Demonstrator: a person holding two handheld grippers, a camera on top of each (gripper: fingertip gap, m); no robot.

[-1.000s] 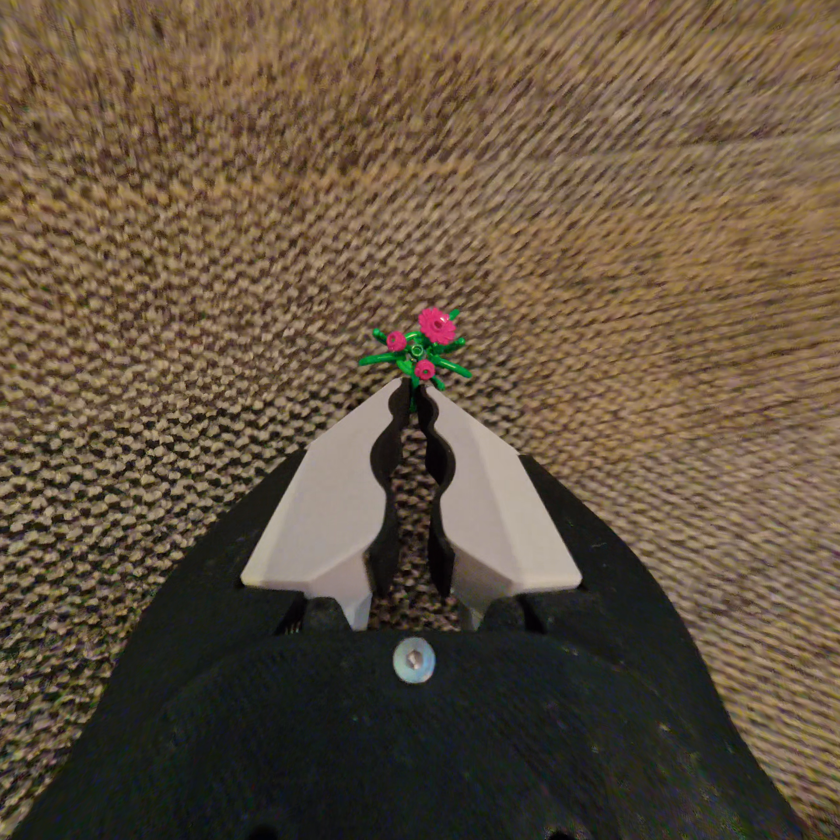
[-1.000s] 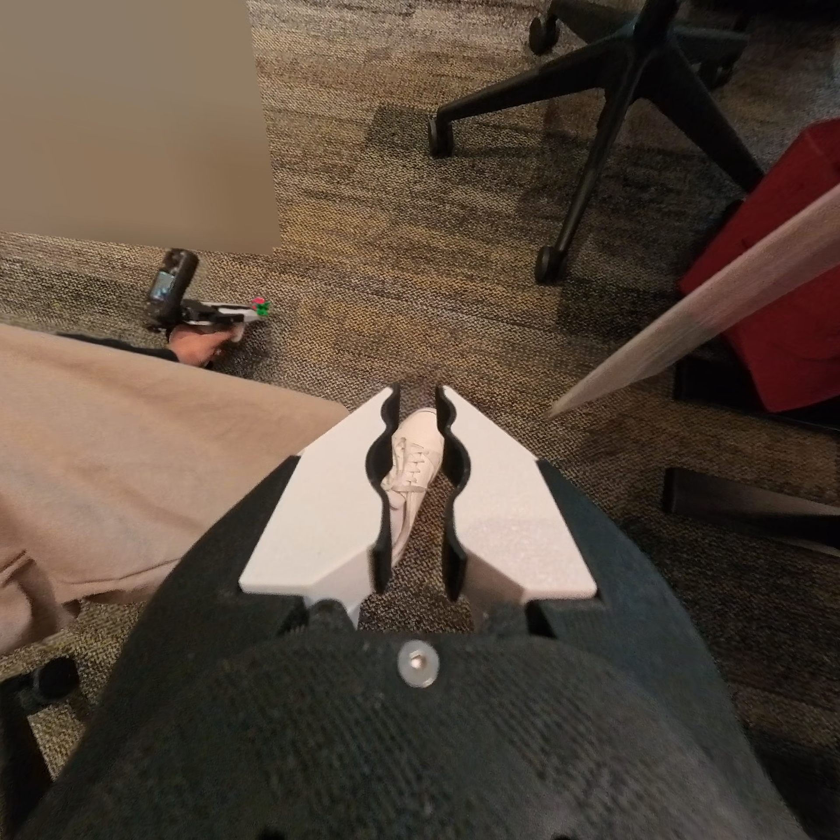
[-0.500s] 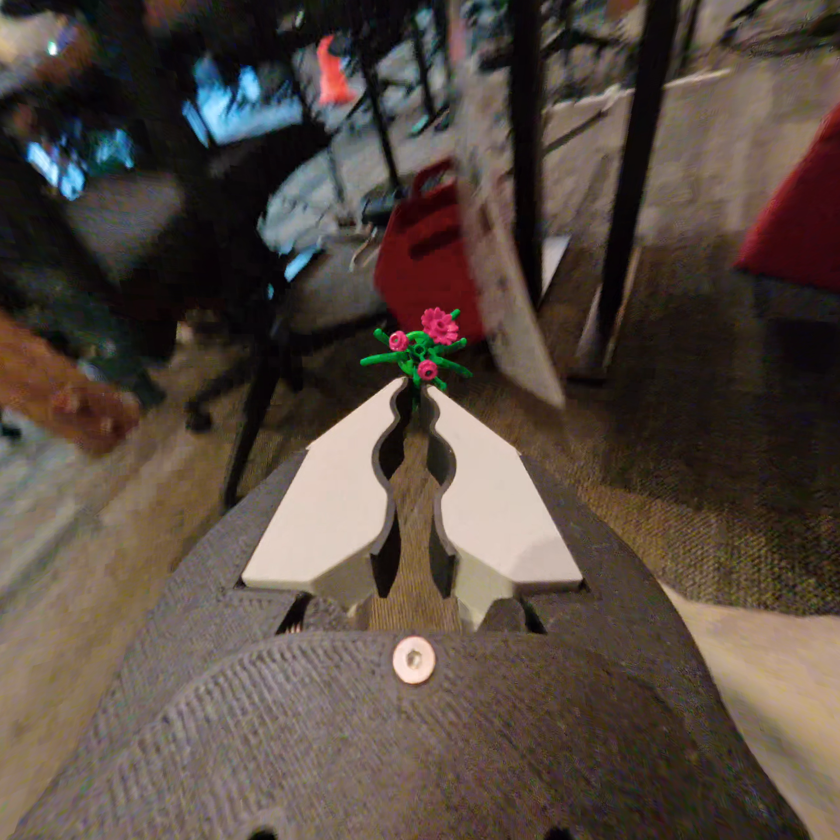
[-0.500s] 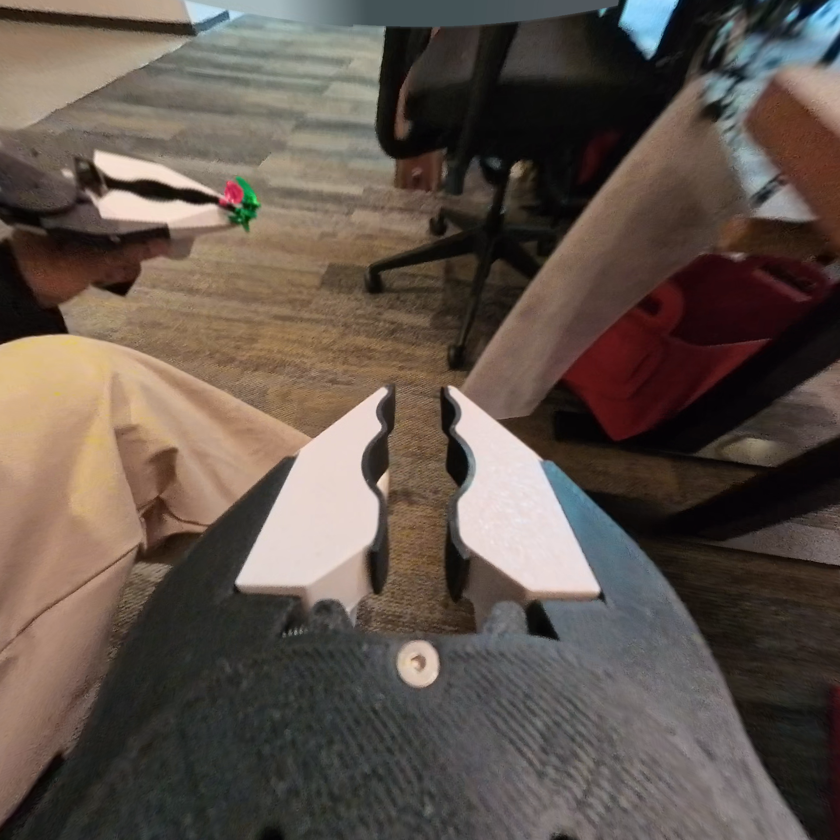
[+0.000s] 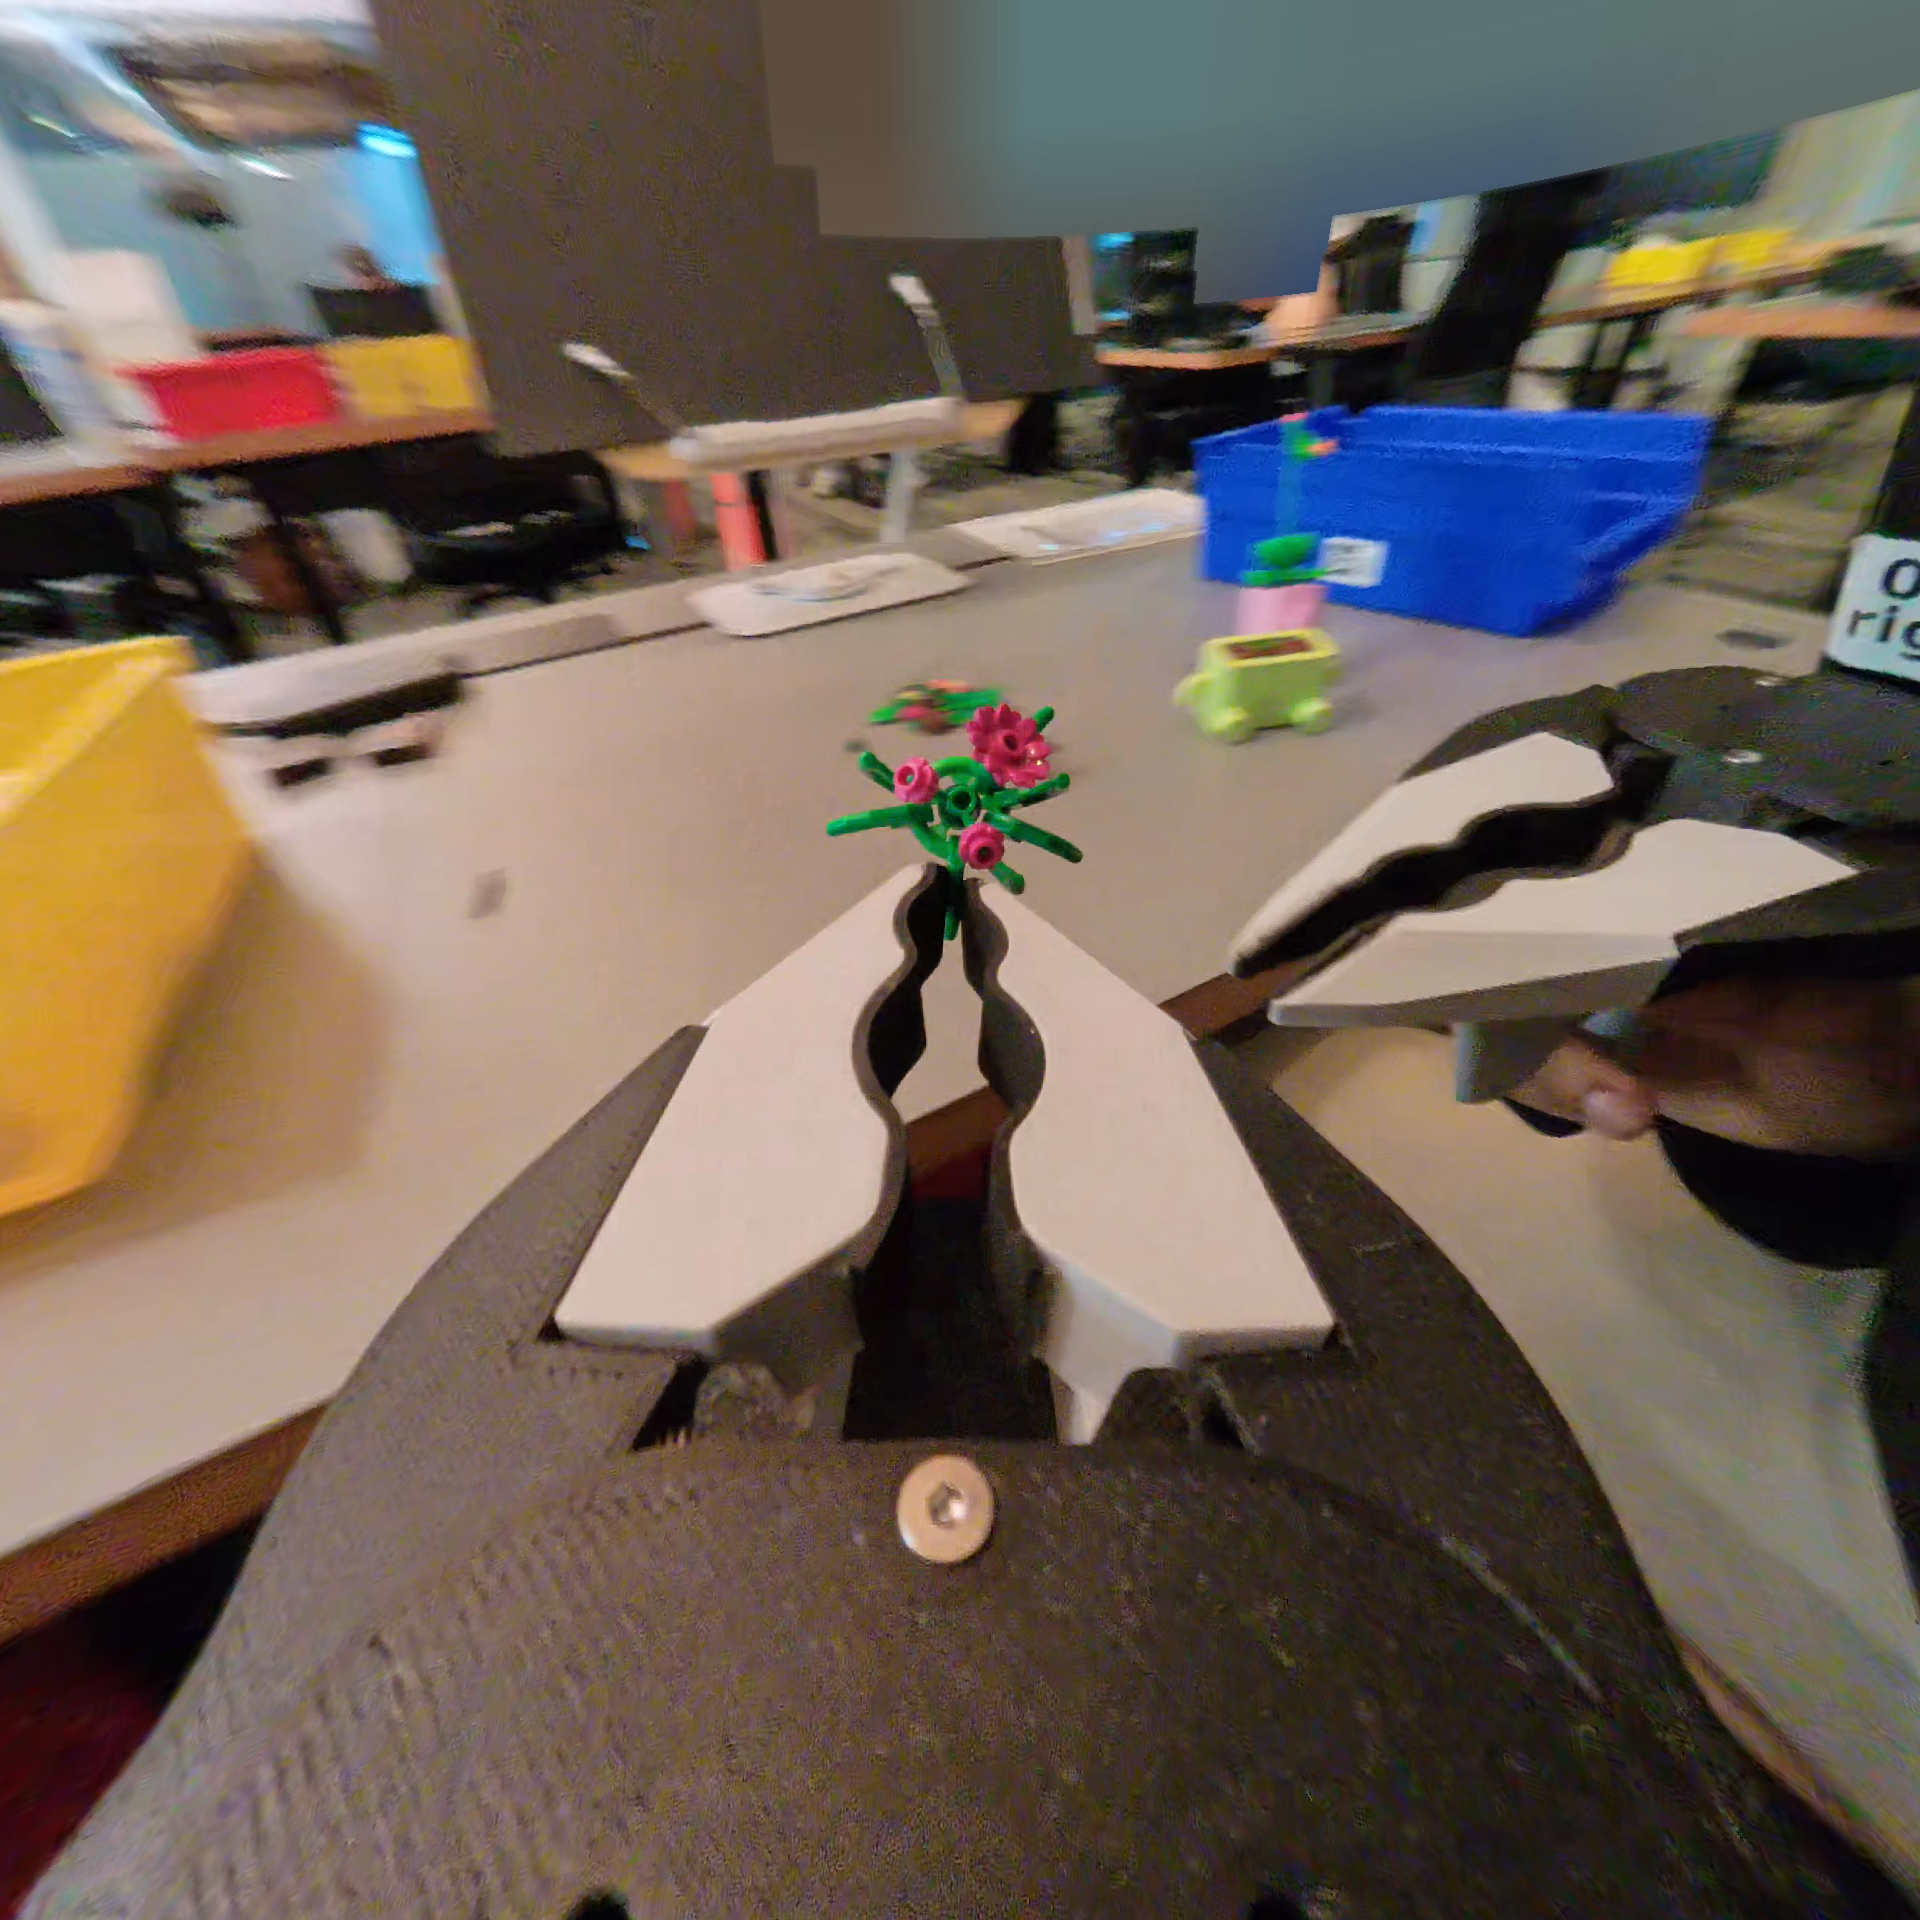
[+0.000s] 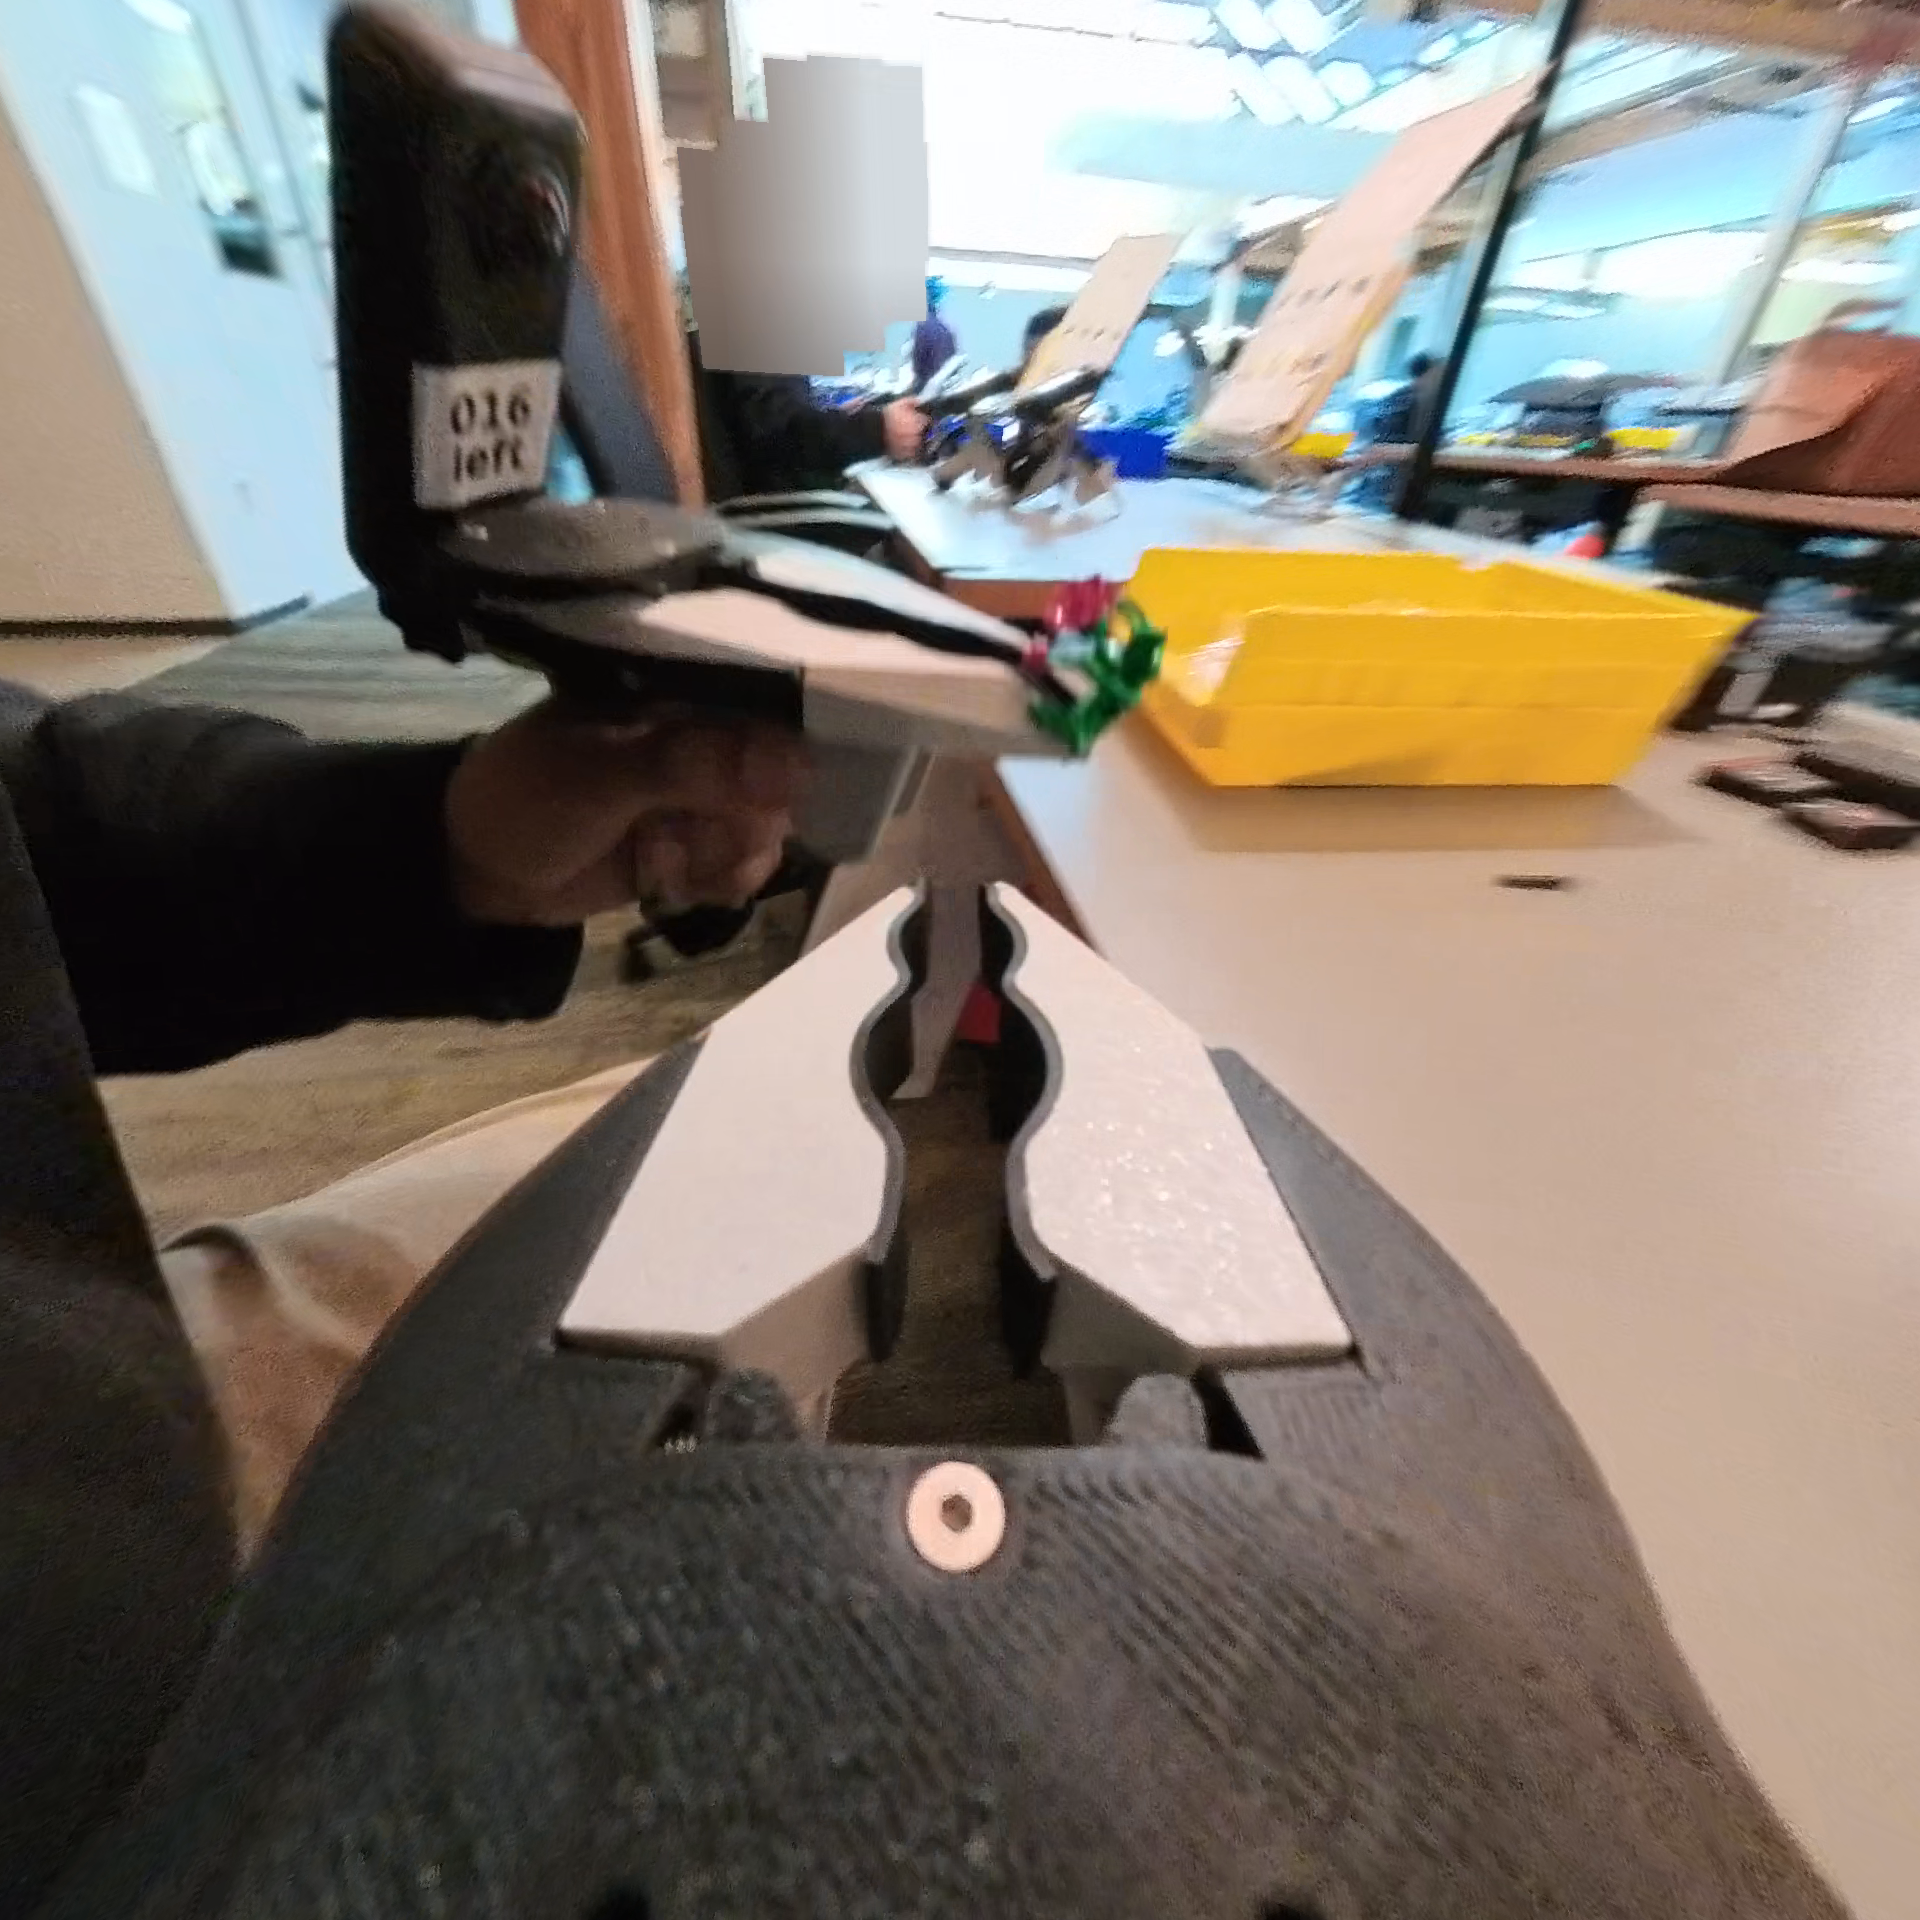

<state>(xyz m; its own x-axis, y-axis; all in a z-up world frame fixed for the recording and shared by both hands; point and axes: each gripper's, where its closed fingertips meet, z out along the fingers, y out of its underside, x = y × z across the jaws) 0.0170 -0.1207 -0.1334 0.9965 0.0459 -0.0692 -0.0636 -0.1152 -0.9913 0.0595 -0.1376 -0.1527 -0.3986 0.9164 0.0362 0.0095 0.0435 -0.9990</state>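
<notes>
My left gripper (image 5: 948, 902) is shut on the green stem of a small toy flower sprig (image 5: 961, 795) with pink blossoms, held in the air over the near edge of a grey table (image 5: 499, 1039). In the right wrist view the left gripper (image 6: 1034, 686) and the sprig (image 6: 1103, 665) show at upper left, held by a hand (image 6: 644, 821). My right gripper (image 6: 954, 902) is open a narrow gap and empty, beside the table edge. It also shows at the right of the left wrist view (image 5: 1257, 987), close beside the left one.
On the table stand a yellow bin (image 5: 94, 914) at the left, also in the right wrist view (image 6: 1434, 675), a blue bin (image 5: 1455, 520) at the back right, a lime toy pot (image 5: 1262, 681), a pink pot with a plant (image 5: 1283, 603), and another flower sprig (image 5: 930, 712).
Both grippers have risen from near the carpet to table height. The left stays shut on the sprig; the right keeps the same narrow gap.
</notes>
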